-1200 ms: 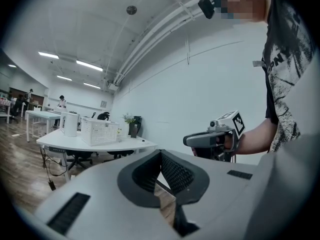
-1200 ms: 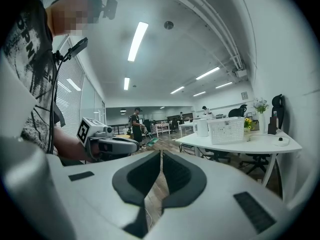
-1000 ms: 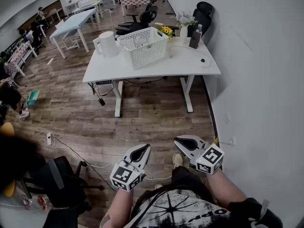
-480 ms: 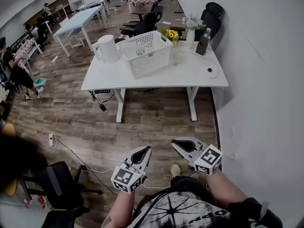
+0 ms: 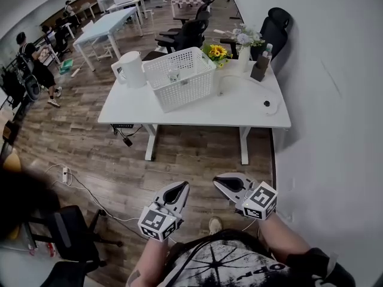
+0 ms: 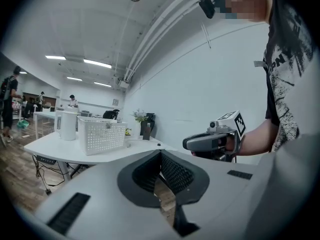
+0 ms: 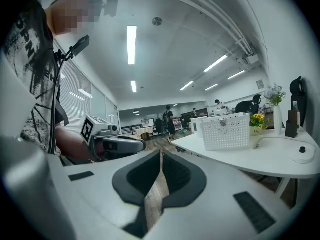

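Observation:
Both grippers hang in the air in front of the person's body, above the wooden floor and short of the white table [image 5: 239,109]. The left gripper [image 5: 179,188] is shut with nothing between its jaws, which meet at a seam in its own view [image 6: 160,157]. The right gripper [image 5: 221,180] is shut and empty too [image 7: 161,157]. They sit side by side, a small gap apart, each seen from the other's camera: the right gripper [image 6: 210,140], the left gripper [image 7: 117,144]. Neither touches anything.
On the table stand a white mesh basket [image 5: 179,76], a white kettle [image 5: 128,69], yellow flowers [image 5: 216,51], a vase [image 5: 244,40] and a dark bottle [image 5: 261,67]. A black chair [image 5: 278,26] stands behind. The white wall runs along the right. A power strip [image 5: 64,173] and cable lie on the floor.
The table and basket have drawn nearer and lower in the views as the person moved forward. Both grippers stay shut and side by side.

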A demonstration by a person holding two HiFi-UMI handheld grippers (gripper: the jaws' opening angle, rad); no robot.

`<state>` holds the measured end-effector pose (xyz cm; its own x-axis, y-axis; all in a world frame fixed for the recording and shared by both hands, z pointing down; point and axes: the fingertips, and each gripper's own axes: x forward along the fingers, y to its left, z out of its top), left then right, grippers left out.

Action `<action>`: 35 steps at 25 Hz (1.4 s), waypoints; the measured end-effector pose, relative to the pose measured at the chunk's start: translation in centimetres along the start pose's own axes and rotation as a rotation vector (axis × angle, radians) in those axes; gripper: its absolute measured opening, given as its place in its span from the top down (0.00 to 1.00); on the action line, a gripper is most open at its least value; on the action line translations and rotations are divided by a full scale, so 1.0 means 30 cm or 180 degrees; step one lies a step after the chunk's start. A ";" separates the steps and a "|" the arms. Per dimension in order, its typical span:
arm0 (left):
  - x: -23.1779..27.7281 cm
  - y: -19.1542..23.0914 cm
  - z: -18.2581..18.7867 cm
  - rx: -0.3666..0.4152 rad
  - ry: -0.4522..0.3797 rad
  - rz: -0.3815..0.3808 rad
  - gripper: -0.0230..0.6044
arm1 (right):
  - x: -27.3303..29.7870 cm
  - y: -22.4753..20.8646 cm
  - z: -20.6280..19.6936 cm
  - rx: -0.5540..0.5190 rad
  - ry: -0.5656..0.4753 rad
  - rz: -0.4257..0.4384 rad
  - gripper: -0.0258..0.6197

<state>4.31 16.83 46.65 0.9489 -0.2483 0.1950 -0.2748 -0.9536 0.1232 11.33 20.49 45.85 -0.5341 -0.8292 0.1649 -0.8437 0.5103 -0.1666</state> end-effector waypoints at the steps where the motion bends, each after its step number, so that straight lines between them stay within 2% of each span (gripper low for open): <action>1: 0.023 0.002 0.003 0.0009 0.0011 0.0020 0.95 | -0.002 -0.022 0.001 0.0006 -0.0006 0.0028 0.92; 7: 0.130 -0.002 0.010 0.0086 0.0103 0.0093 0.95 | -0.007 -0.123 0.002 -0.0028 0.0017 0.0171 0.92; 16: 0.188 0.037 0.015 0.0028 0.0098 0.0196 0.95 | -0.031 -0.234 0.009 -0.0020 0.0044 0.0117 0.92; 20: 0.219 0.068 -0.005 -0.0061 0.0121 0.0121 0.95 | -0.021 -0.275 0.007 -0.0015 0.0066 0.0046 0.92; 26: 0.275 0.159 0.013 -0.0029 0.0119 -0.0026 0.95 | 0.040 -0.351 0.020 0.0012 0.0015 -0.0123 0.92; 35: 0.333 0.433 0.052 0.0071 0.0227 -0.0284 0.95 | 0.247 -0.487 0.067 0.0028 0.0012 -0.0428 0.92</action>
<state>10.47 1.68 48.69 0.9557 -0.1502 0.2529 -0.1855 -0.9751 0.1217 19.79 6.43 47.57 -0.4164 -0.8891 0.1899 -0.9072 0.3926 -0.1512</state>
